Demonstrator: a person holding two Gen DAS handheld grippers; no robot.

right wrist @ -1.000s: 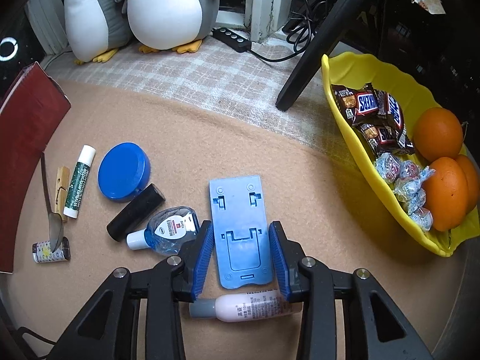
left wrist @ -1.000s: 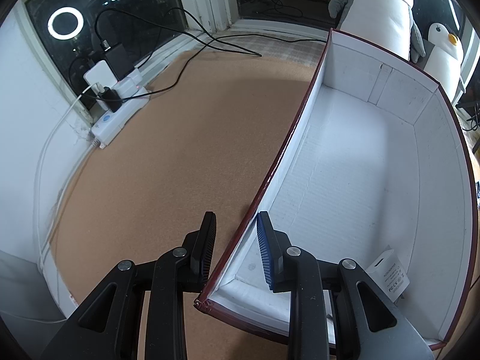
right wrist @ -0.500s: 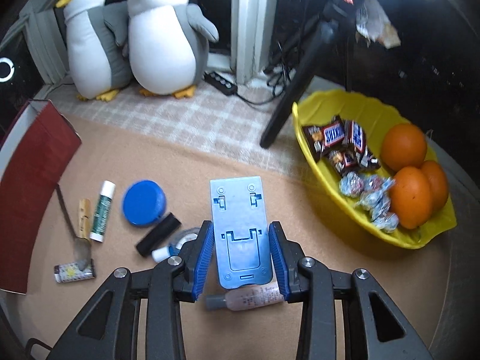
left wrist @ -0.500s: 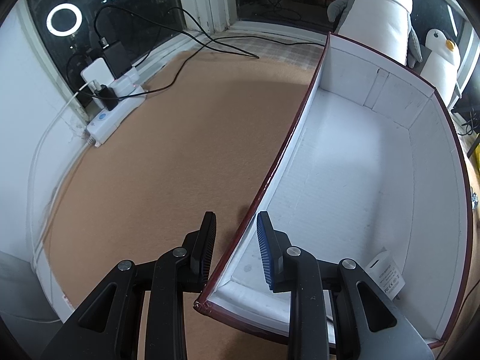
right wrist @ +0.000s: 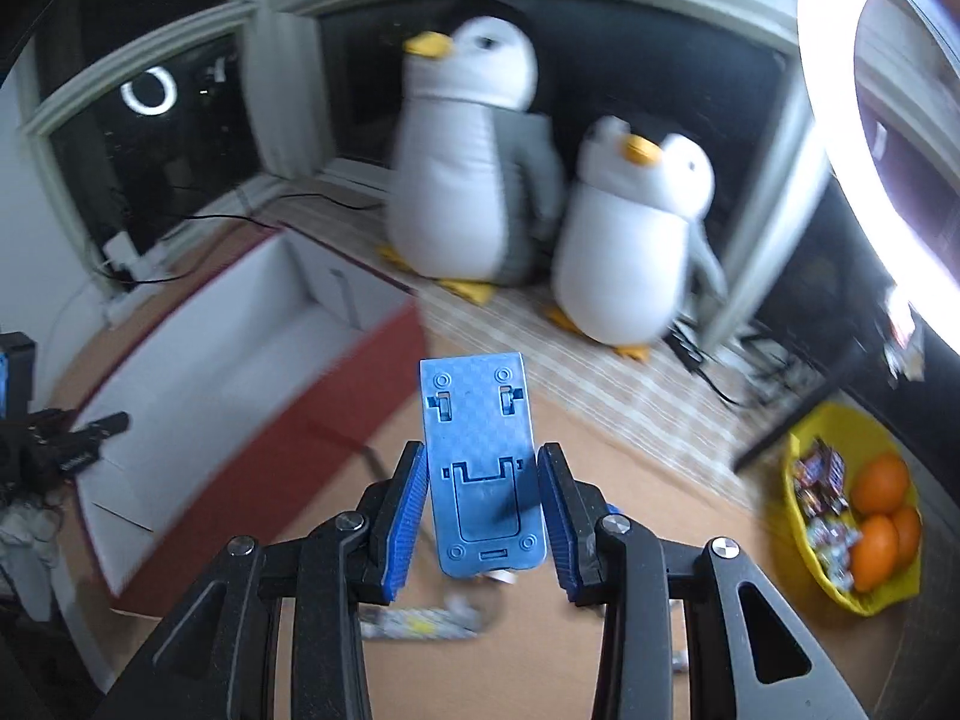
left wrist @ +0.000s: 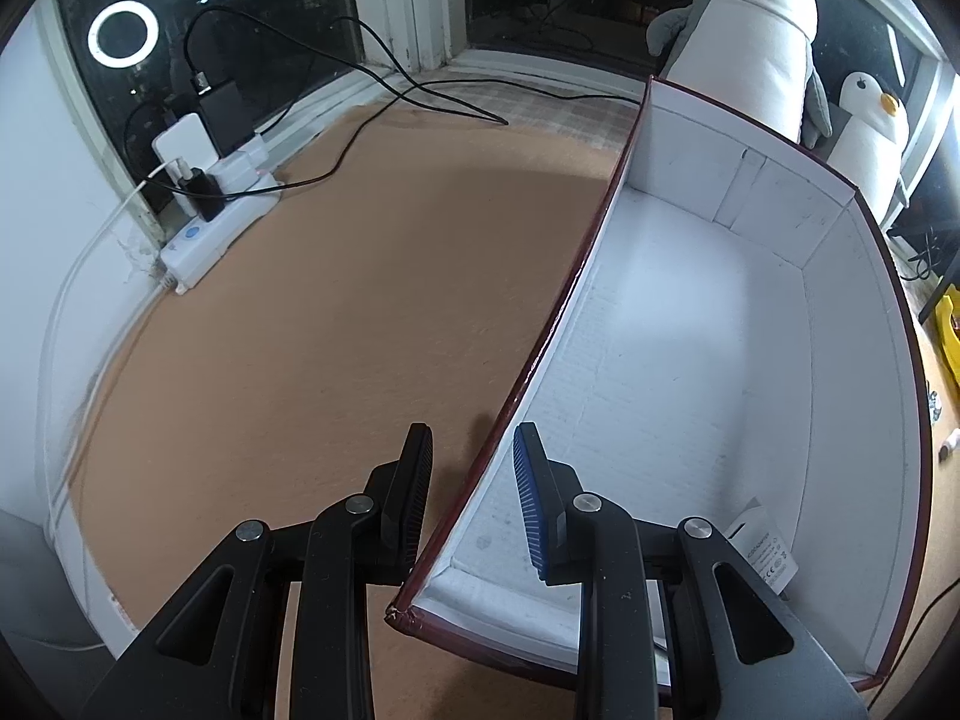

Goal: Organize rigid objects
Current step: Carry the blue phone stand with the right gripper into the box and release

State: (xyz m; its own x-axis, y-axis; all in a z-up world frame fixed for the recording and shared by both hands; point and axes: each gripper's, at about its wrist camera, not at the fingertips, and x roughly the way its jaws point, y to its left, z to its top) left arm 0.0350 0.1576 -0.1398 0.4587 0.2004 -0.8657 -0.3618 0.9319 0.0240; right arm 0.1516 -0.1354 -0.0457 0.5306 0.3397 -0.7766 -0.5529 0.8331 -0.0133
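Right hand-held gripper (right wrist: 480, 504) lifted blue phone stand (right wrist: 480, 468) off table, swung toward box (right wrist: 240, 372).

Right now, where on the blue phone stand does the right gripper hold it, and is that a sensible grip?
The right gripper clamps the blue stand across its two long edges, near its lower end, approached from that end. That seems sensible: the stand is a flat, narrow plate, so its parallel edges suit the pads, and the free end leads toward the box.
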